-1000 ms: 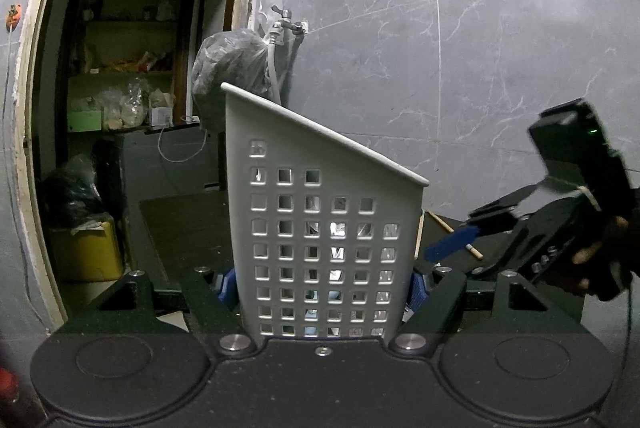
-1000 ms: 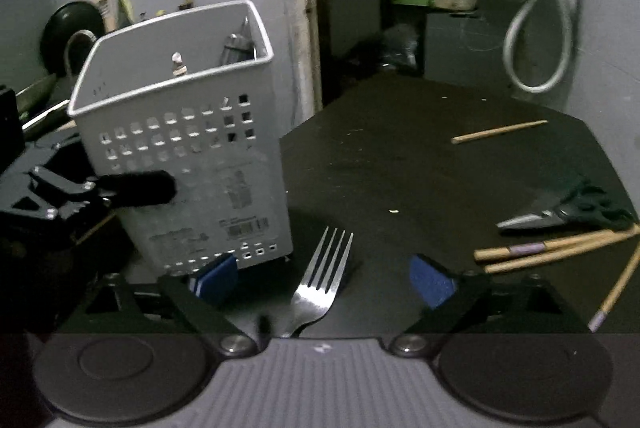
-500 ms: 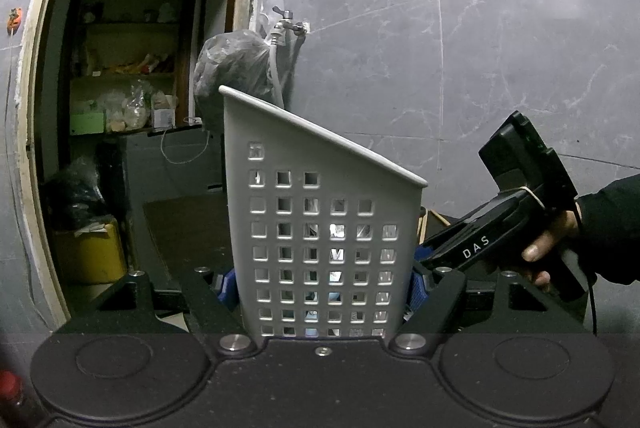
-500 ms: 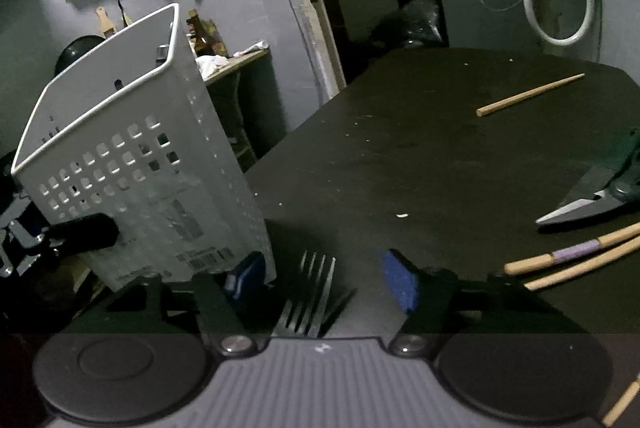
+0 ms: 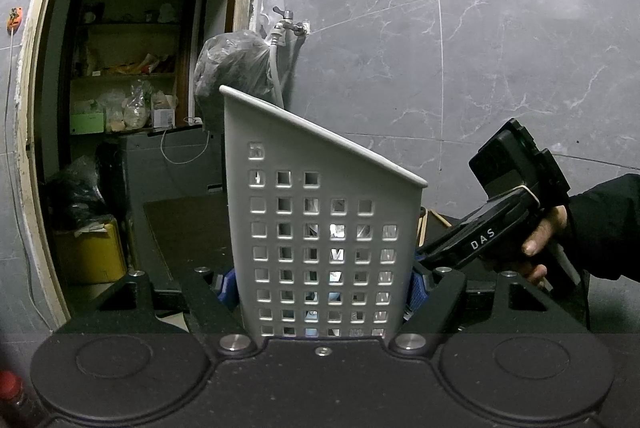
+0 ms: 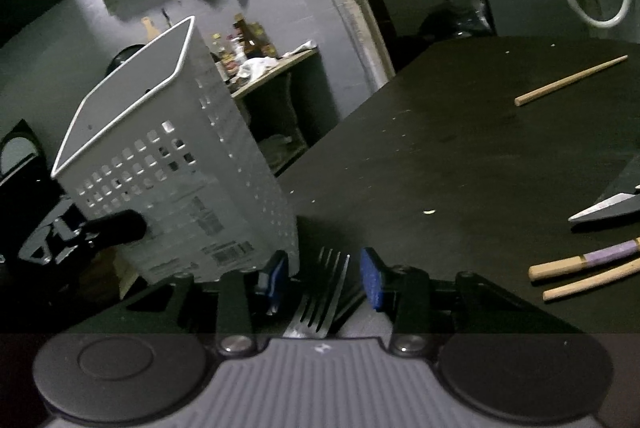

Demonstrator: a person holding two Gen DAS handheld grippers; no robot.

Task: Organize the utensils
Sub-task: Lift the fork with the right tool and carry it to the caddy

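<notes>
A white perforated basket stands upright between the blue pads of my left gripper, which is shut on its lower sides. The right wrist view shows the same basket on the left, with one black left finger against its wall. A metal fork lies on the dark table, tines pointing away, just right of the basket's foot. My right gripper straddles the fork's head and its jaws are closing; a gap remains between each pad and the fork. A person's hand holds the right gripper beside the basket.
A single wooden chopstick lies far back on the table. Two more chopsticks, one with a purple band, and a shears blade lie at the right. The table's edge runs behind the basket toward a doorway.
My right gripper has come down and tilted over the fork, and its jaws have narrowed around the tines. In the left wrist view it has moved in close to the basket. The basket is still.
</notes>
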